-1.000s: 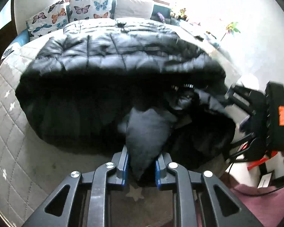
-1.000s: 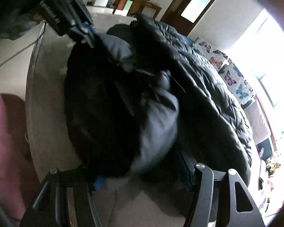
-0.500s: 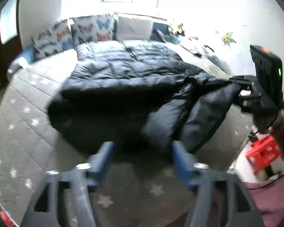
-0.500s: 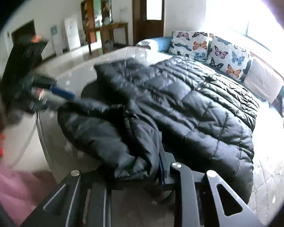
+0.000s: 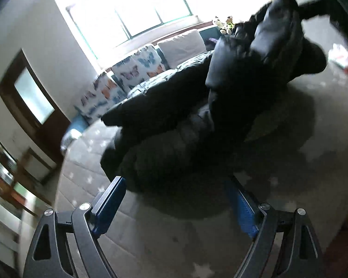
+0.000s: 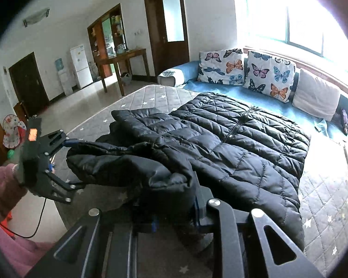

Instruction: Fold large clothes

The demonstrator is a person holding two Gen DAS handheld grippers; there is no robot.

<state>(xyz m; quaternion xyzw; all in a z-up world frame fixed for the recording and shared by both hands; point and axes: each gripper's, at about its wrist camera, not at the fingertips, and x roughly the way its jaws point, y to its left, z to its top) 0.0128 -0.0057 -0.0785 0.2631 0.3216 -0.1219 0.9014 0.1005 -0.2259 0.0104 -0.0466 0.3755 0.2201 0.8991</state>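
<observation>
Lying on the star-patterned mattress point(image 6: 150, 97), your black puffy coat point(image 6: 232, 139) is zipped and spread flat toward its far edge. Your right gripper point(image 6: 174, 217) pinches the bunched sleeve point(image 6: 118, 164) at the near edge. Your left gripper point(image 5: 174, 199) is opening wide, empty.

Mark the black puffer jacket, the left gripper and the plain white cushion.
black puffer jacket point(image 6: 243, 139): right wrist view, quilted front panel.
left gripper point(image 6: 65, 162): right wrist view, between fingertips.
plain white cushion point(image 6: 315, 97): right wrist view, cushion face.
</observation>
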